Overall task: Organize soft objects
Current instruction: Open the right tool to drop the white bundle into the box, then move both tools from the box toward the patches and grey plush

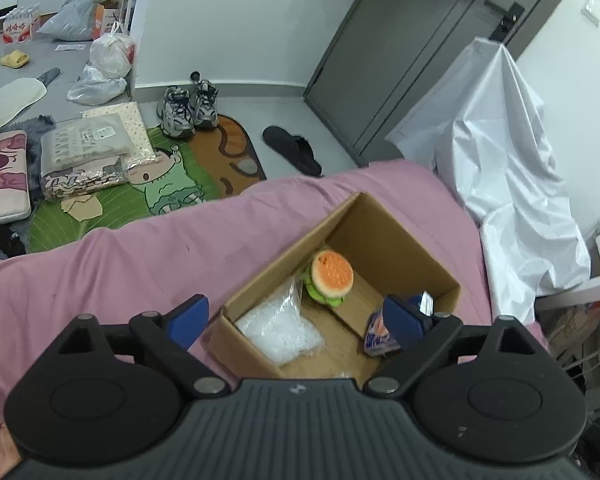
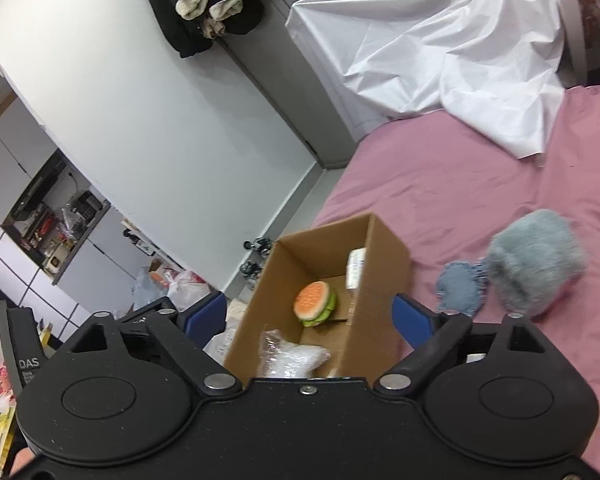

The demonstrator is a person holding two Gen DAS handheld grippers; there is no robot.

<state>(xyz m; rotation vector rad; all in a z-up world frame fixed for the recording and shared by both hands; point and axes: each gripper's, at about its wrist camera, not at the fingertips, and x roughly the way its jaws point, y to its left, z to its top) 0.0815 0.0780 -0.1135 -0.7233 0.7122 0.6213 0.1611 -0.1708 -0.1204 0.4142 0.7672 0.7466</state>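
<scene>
An open cardboard box [image 1: 384, 232] [image 2: 384, 248] stands on the pink bed. Inside lie a plush hamburger [image 1: 330, 278] [image 2: 316, 303], a clear bubble-wrap bag [image 1: 276, 326] [image 2: 294, 360] and a blue-and-orange packet [image 1: 376, 330] near the right wall. My left gripper [image 1: 296, 318] is open and empty, its fingers spread above the box. My right gripper [image 2: 310, 318] is open and empty, also over the box. A fluffy grey-blue plush [image 2: 534, 260] and a flat blue cloth piece [image 2: 460, 286] lie on the bed right of the box.
The pink bedsheet [image 1: 140, 264] [image 2: 460, 184] covers the bed. A white sheet [image 1: 512, 168] [image 2: 440, 44] drapes furniture at the far right. On the floor are sneakers [image 1: 188, 108], a black slipper [image 1: 294, 154], a cartoon mat [image 1: 160, 184] and stacked packages [image 1: 84, 152].
</scene>
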